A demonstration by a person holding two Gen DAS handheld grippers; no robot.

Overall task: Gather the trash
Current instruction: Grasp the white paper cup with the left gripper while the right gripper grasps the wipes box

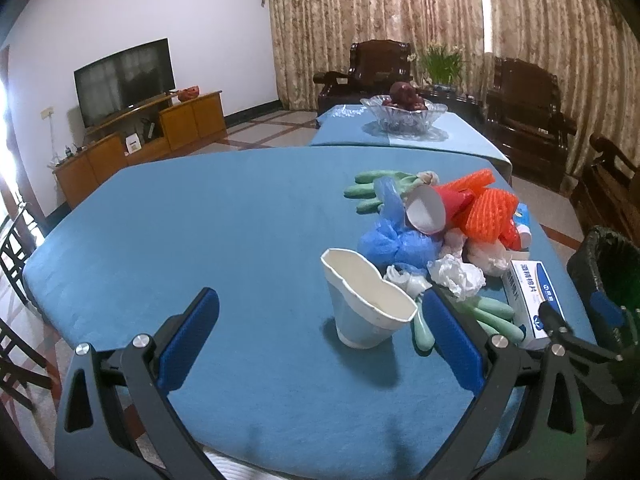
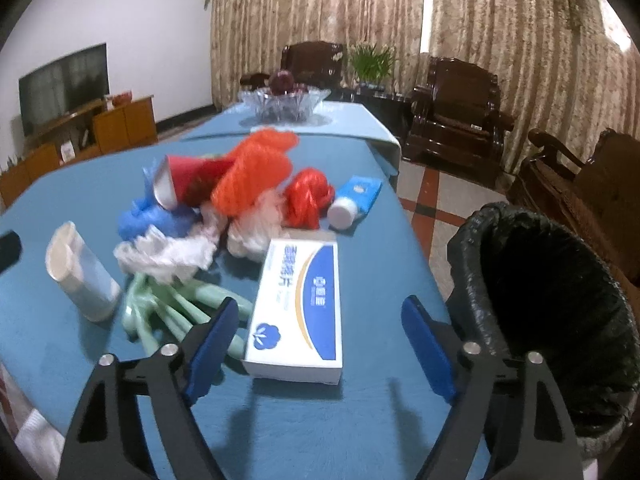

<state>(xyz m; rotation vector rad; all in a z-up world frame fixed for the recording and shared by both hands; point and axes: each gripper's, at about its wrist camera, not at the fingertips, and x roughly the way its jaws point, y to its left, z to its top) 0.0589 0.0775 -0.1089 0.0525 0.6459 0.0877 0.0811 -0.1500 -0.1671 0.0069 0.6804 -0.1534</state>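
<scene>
So the blue table (image 2: 60, 344) is the anchor here, everything's on it or next to it. Off its right edge, just beside it, sits the bin (image 2: 560, 320) with a black liner. Middle-right of the table is the trash heap: an orange foam net (image 2: 252, 184) on top, a red paper cup (image 2: 180, 182) lying on its side, a crumpled blue bag (image 2: 140, 220), some white plastic wrap (image 2: 168, 254), a red bag (image 2: 308, 200) knotted up. At the near right of the table a white and blue box (image 2: 300, 304) lies flat, with green gloves (image 2: 180, 312) just left of it, and a squashed white cup (image 1: 368, 304) standing upright nearer the middle. Left gripper (image 1: 320, 344) is spread wide with nothing in it, the white cup between its fingers but not touched. Right gripper (image 2: 320, 352) is also wide apart, holding nothing, over the box's near end
</scene>
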